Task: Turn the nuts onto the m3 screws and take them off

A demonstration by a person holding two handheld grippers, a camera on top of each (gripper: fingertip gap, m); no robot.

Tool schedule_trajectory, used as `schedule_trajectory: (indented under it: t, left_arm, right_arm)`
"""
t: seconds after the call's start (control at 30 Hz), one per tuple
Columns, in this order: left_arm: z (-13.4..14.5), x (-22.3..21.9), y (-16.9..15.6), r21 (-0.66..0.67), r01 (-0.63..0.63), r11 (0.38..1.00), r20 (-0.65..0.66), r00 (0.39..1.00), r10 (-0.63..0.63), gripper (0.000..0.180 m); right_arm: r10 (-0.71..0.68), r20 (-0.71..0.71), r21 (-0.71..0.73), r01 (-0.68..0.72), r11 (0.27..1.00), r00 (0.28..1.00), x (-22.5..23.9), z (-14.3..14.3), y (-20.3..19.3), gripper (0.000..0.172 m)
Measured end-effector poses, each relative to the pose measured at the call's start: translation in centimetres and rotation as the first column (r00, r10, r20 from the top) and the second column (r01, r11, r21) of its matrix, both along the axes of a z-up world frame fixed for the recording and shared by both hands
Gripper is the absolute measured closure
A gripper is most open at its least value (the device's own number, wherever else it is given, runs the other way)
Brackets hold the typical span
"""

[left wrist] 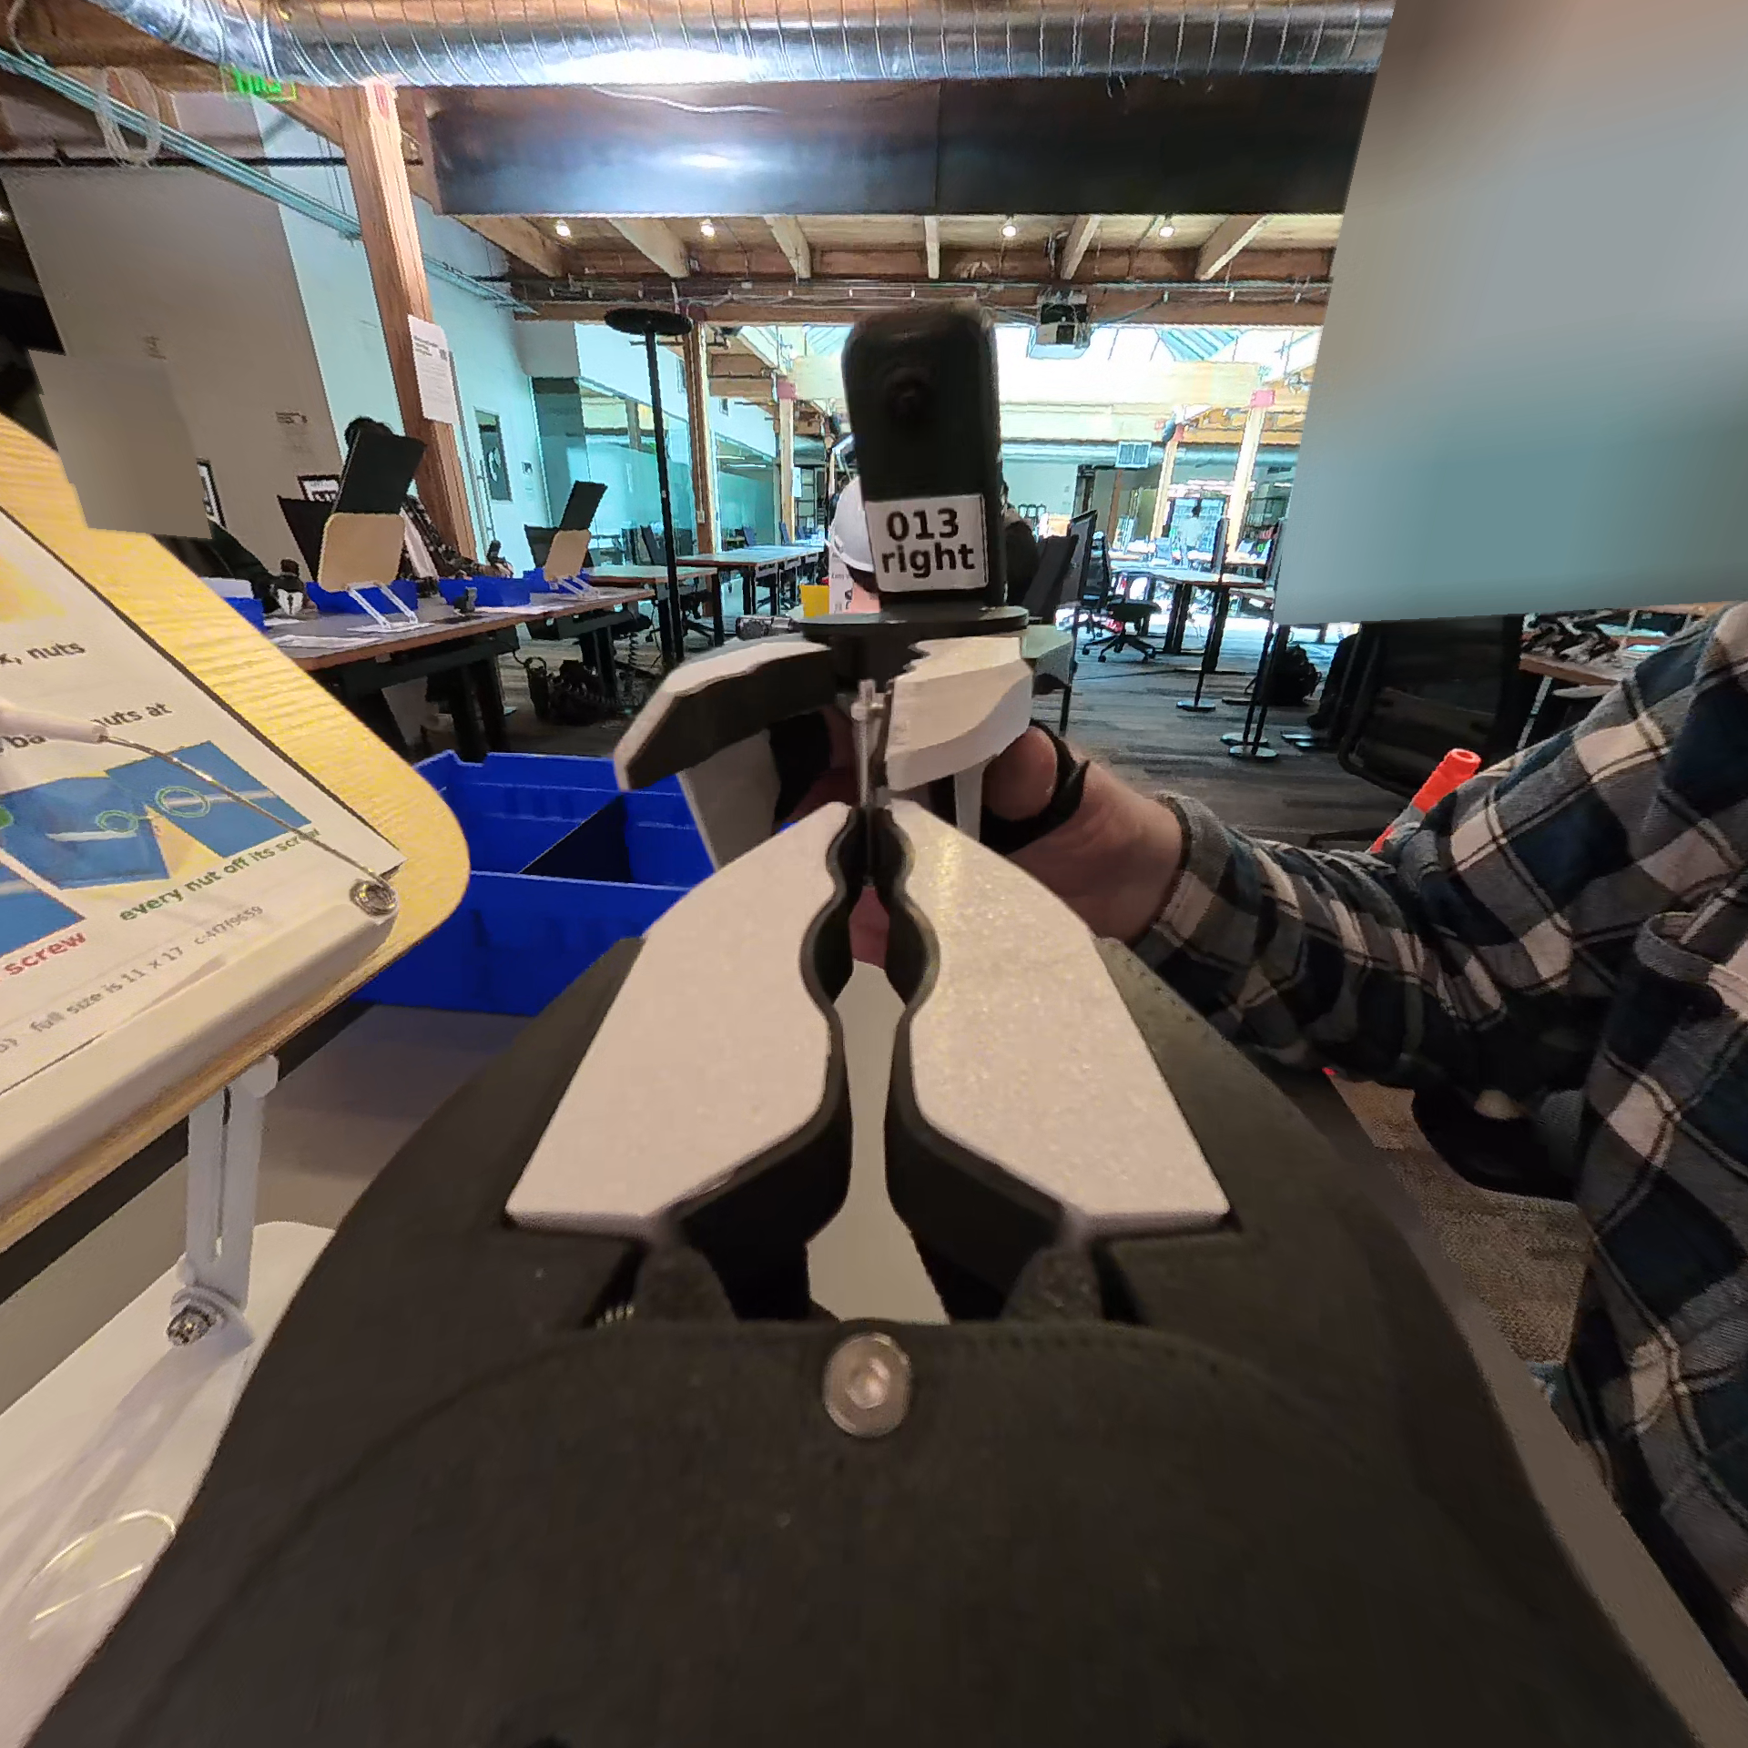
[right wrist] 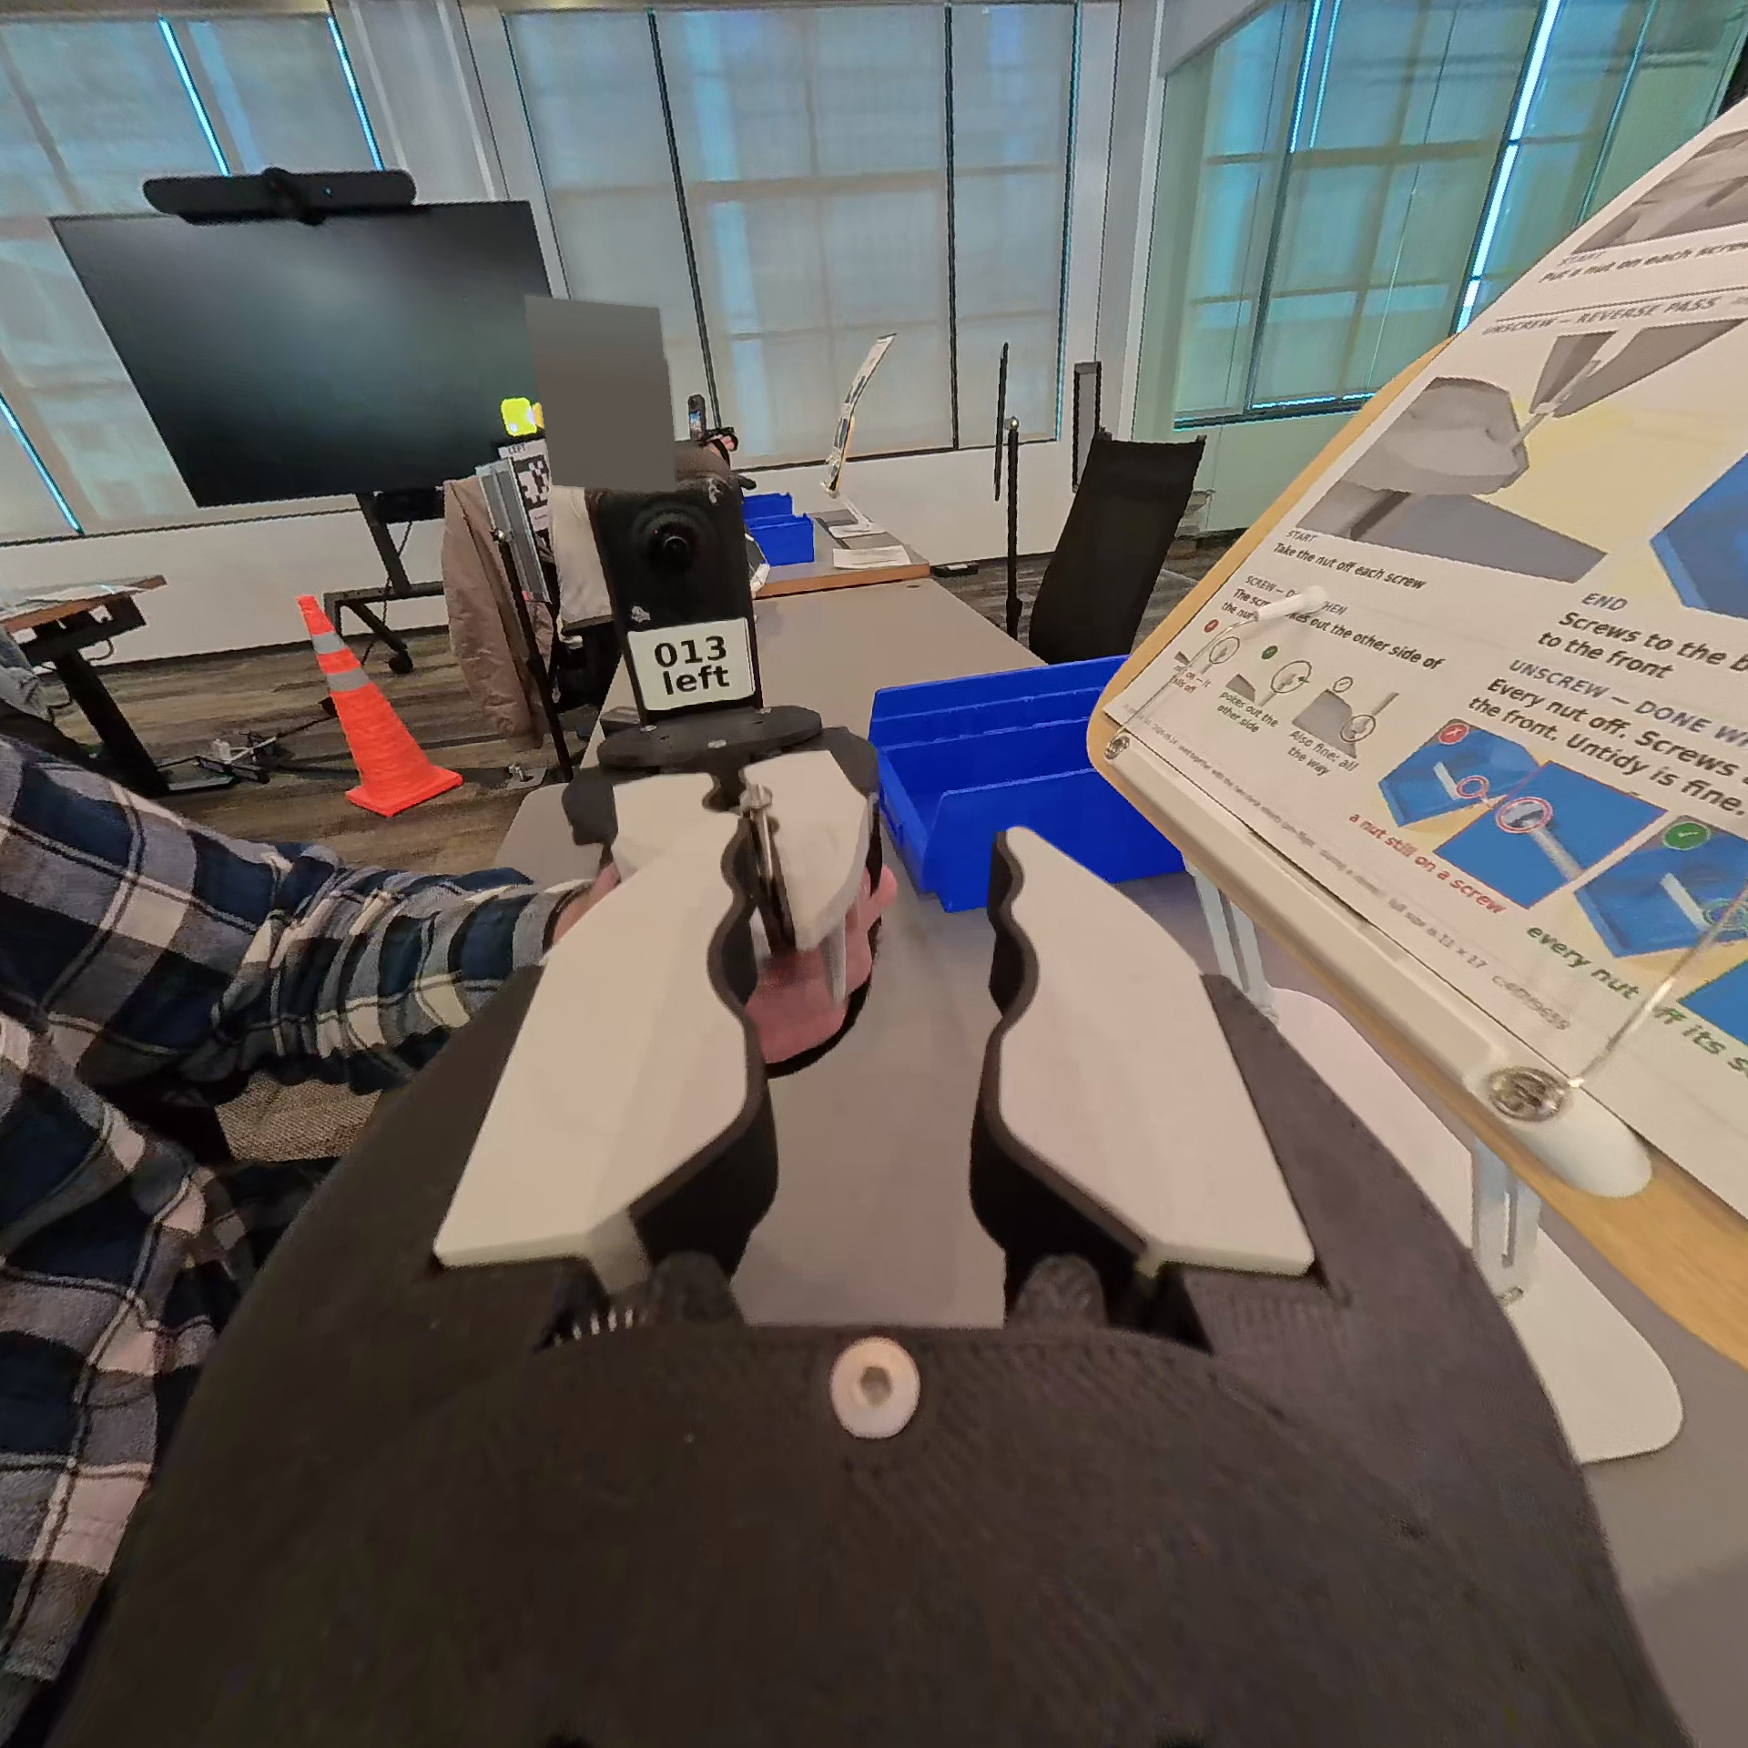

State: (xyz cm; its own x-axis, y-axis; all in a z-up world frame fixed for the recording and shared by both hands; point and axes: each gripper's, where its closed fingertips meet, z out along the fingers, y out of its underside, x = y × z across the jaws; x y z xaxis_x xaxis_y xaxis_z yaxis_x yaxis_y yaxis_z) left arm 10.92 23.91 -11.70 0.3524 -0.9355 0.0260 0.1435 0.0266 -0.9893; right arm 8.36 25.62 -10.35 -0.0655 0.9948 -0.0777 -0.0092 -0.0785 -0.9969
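Left gripper [left wrist: 865,832] jaws clenched on screw [left wrist: 865,747]; right gripper [right wrist: 865,884] jaws released; blue bin [right wrist: 1022,785] beside.

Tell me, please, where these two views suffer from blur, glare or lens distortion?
Left wrist view: strong fisheye bending at the edges; the far skylit hall is overexposed; the right gripper ahead is slightly soft. Right wrist view: its right finger shows motion blur; the windows glow brightly; the instruction board bows with distortion.
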Motion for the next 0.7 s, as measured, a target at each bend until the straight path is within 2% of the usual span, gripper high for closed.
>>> schedule_trajectory:
  t: [0.2,0.5,0.7]
  left_arm:
    - [0.1,-0.1,0.0,-0.003,0.007,1.000,0.009,1.000,-0.007,0.179]
    - [-0.5,1.1,-0.2,-0.015,0.024,1.000,0.000,1.000,-0.024,0.179]
    - [-0.3,0.5,-0.1,-0.017,0.017,1.000,0.019,1.000,-0.016,0.179]
  right_arm:
    - [-0.045,-0.032,-0.028,0.044,0.999,0.998,2.2,0.5,1.7,0.125]
    - [0.050,-0.023,0.004,-0.050,0.999,0.998,-0.9,0.5,-0.8,0.121]
    - [0.019,-0.037,-0.011,-0.020,1.000,0.999,0.5,0.4,0.1,0.121]
